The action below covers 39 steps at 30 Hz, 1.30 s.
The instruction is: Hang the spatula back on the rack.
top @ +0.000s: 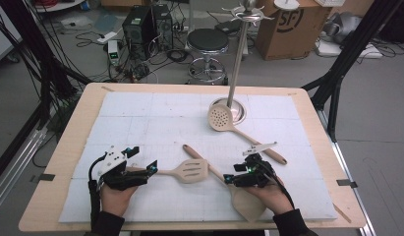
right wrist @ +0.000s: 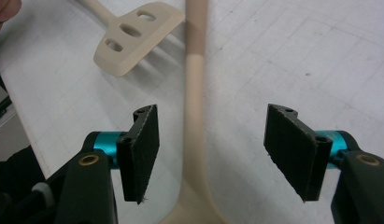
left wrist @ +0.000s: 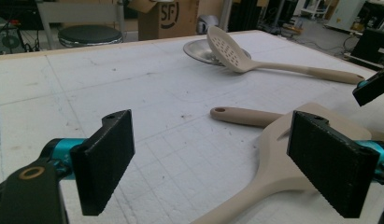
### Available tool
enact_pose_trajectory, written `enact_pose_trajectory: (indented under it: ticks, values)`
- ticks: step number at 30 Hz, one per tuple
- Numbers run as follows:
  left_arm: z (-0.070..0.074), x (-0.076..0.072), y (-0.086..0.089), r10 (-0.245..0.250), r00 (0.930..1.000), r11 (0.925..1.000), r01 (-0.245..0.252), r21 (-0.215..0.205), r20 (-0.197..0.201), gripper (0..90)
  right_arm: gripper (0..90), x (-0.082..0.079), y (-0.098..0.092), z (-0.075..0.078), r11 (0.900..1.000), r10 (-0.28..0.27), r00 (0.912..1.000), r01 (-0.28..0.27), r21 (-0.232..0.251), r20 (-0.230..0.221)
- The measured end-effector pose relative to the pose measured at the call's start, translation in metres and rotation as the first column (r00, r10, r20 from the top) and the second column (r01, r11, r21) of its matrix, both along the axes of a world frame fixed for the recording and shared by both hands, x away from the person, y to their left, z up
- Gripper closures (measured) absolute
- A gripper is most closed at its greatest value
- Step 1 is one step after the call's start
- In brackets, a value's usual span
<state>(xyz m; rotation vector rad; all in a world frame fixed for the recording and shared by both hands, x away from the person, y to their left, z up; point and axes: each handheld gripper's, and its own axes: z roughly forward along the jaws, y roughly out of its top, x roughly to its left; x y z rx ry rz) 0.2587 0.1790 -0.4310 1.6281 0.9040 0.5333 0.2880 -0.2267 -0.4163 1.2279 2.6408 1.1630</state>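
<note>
Spatulas lie under both of our grippers on the white foam mat that covers the wooden table. Our left gripper rests low on the mat near the front edge, pointing toward the middle, our hand behind it. Its jaws stand spread apart, and between them runs the handle of the slotted spatula, whose blade lies just past the fingertips; the pads press on nothing. Our right gripper sits at the same depth, aimed back toward the left one. Its jaws are also released, well clear on either side of the handle of the plain spatula, which runs straight between them untouched; its wide blade lies under our right hand. Farther back, a perforated skimmer leans with its bowl on the round metal base of the utensil stand, handle flat on the mat.
</note>
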Motion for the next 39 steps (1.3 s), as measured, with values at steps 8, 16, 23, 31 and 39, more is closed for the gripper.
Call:
enact_pose_trajectory:
  ticks: [8,16,23,31,39]
  values:
    - [0.0,0.0,0.0,-0.004,1.0,1.0,0.004,0.001,0.0,15.6,41.7,0.006,0.02,-0.004,0.993,0.067,0.995,-0.074,-0.094,-0.074]
    - [0.001,-0.001,-0.002,-0.007,1.0,1.0,0.007,0.004,0.001,15.6,49.1,0.01,0.034,-0.012,0.985,0.103,0.9897,-0.116,-0.131,-0.099]
    - [0.001,-0.001,-0.002,-0.011,0.9999,0.9999,0.011,0.007,0.002,15.6,55.7,0.011,0.045,-0.013,0.979,0.108,0.9905,-0.12,-0.165,-0.085]
    - [0.001,0.0,-0.003,-0.019,0.9998,0.9998,0.019,0.012,-0.002,15.6,67.8,0.007,0.061,-0.011,0.952,0.106,0.9941,-0.109,-0.288,-0.023]
    - [0.001,-0.001,-0.003,-0.019,0.9998,0.9998,0.019,0.009,-0.002,15.6,77.4,0.006,0.064,-0.01,0.941,0.092,0.9957,-0.089,-0.328,-0.006]
